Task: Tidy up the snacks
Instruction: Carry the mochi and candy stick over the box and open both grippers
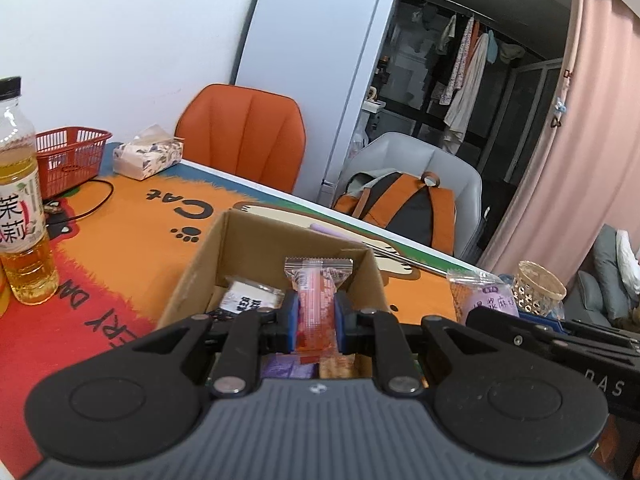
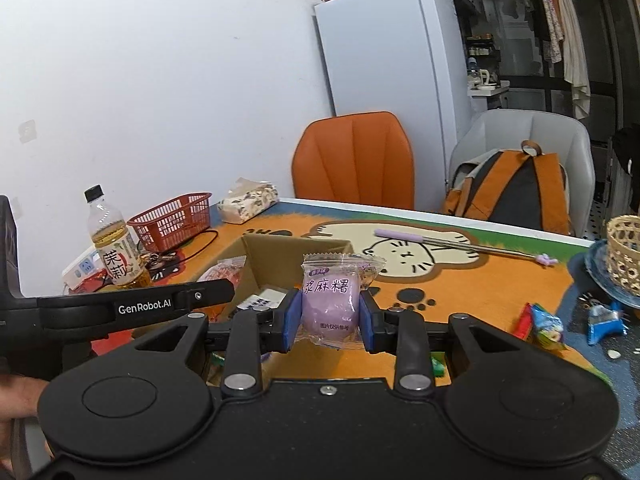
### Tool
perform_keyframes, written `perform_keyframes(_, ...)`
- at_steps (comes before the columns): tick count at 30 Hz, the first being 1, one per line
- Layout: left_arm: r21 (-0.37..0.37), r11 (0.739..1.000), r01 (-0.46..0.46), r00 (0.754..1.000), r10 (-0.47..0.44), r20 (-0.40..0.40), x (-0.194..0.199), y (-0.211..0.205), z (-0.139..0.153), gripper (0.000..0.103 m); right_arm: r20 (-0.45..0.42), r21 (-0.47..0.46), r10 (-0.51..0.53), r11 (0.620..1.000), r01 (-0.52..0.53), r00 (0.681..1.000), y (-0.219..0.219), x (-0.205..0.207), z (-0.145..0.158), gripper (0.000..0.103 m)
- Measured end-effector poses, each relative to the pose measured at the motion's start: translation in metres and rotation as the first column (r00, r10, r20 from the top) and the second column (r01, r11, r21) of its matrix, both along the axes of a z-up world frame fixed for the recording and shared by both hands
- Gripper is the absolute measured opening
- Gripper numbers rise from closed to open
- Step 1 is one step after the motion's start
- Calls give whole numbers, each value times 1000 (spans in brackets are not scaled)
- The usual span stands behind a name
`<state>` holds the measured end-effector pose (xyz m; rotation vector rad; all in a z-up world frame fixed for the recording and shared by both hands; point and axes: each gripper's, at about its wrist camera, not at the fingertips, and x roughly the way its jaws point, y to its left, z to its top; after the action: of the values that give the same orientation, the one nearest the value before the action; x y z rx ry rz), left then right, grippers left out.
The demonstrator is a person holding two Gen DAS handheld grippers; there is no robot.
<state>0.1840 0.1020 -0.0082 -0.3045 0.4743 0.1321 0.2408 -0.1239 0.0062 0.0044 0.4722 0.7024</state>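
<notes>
I see the table (image 2: 460,292) first, covered by an orange cartoon-cat mat, with a white fridge (image 2: 384,80), an orange chair (image 2: 354,160) and a grey chair (image 2: 560,140) carrying an orange-and-black backpack (image 2: 516,188) behind its far edge. On the mat the open cardboard box (image 1: 256,248) sits straight ahead of my left gripper (image 1: 316,320); a black-and-white packet (image 1: 250,298) lies inside it, and purple and orange wrappers show just under my fingers, though I cannot tell what they rest on. Off to the left stand a tea bottle (image 1: 22,200), a red mesh basket (image 1: 70,156) and a tissue pack (image 1: 148,156), with a black cable looping beside them. My left gripper tilts down over the box's near side, its blue pads pinching a red-orange snack bar (image 1: 318,304) that stands upright between them. My right gripper (image 2: 330,314) also tilts down, just right of the box, its pads pressed onto a purple mochi packet (image 2: 334,300) held upright above the mat. Only the right view shows me the woven bamboo basket's blue plate (image 2: 600,276), the loose wrapped sweets (image 2: 548,326) on the mat's right part, the purple-handled metal stick (image 2: 460,242) on the cat drawing, and a bit of the hand (image 2: 16,400) behind the left gripper's body (image 2: 132,304), which crosses that view in front of the box. The left view alone looks into the box, and catches the mochi packet's top beside the right gripper at its right edge.
</notes>
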Motion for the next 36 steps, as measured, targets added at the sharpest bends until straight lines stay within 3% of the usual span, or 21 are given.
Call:
perform_keyframes(12,37,994,-104,995,104,5,-16,18,8,22,-1,15,74,997,-74,997,29,-3,5,31)
perform_keyframes(21,48,989,-143,990,143,-10,-33,29,11,38,-16,41,105,994,-104,994,50,6,6,32)
perform_keyframes(25,43,986,-163,986,164,-20,-34,36,9,42,-30,73,116,991,-113,993,53,13,4,47)
perform_keyframes(36,36,990,-138,990,139,-30,-29,25,1,69,-46,56,76,996,-73,996,29,10,-2,50)
